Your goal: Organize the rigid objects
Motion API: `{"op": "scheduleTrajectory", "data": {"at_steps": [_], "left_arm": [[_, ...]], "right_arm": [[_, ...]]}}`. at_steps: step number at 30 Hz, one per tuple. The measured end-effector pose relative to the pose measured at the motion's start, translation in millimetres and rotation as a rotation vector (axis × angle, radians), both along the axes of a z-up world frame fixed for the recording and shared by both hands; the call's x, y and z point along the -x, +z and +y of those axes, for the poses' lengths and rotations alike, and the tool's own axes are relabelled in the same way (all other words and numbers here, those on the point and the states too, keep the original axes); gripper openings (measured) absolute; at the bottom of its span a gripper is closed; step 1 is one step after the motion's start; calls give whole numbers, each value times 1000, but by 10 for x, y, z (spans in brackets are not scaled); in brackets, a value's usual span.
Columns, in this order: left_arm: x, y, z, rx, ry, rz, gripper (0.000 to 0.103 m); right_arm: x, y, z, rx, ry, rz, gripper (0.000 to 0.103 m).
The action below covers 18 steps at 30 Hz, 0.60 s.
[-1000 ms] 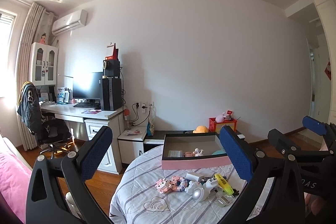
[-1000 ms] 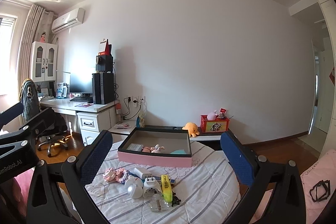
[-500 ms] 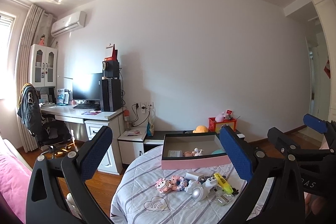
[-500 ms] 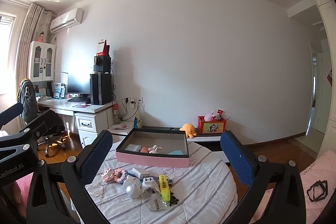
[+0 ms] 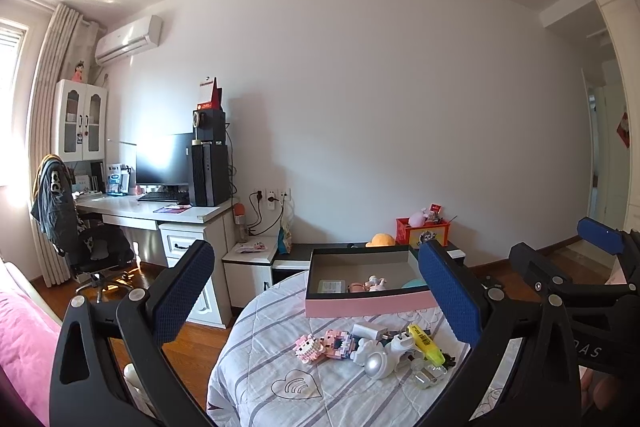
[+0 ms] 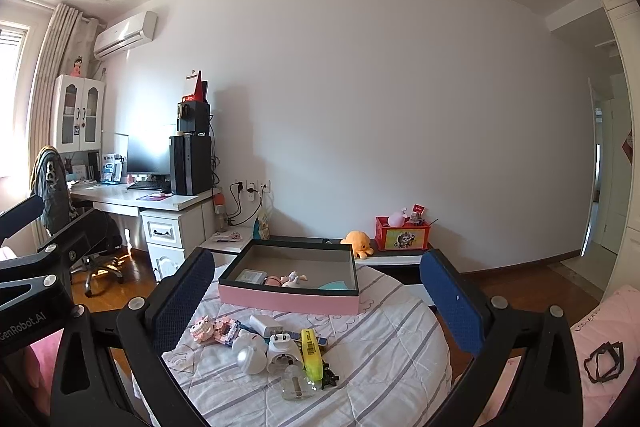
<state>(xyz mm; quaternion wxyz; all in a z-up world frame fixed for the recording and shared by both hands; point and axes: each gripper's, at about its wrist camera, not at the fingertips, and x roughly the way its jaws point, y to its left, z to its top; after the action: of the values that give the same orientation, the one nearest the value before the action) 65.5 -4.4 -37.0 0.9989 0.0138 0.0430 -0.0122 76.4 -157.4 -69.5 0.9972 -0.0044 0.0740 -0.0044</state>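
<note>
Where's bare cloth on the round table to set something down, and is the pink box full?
Bare striped cloth lies right of the yellow highlighter, out to the table's edge, below the pink box. The box's far half is bare; a few items sit along its near wall. Crowded: the toy cluster left of the highlighter. Both grippers, left and right, are open.

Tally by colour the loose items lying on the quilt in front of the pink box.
Pink block figures: 2
White gadgets: 3
Yellow highlighter: 1
Clear bottle: 1
Black trinket: 1
Total: 8
</note>
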Motion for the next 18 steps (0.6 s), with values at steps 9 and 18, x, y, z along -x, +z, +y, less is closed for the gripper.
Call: {"op": "scheduleTrajectory", "data": {"at_steps": [9, 18], "left_arm": [[-483, -370, 33, 19, -31, 167, 103], [-1166, -1086, 42, 46, -49, 424, 103]], "right_arm": [[-422, -376, -3, 14, -2, 131, 103], [-980, -1043, -147, 31, -31, 337, 103]]}}
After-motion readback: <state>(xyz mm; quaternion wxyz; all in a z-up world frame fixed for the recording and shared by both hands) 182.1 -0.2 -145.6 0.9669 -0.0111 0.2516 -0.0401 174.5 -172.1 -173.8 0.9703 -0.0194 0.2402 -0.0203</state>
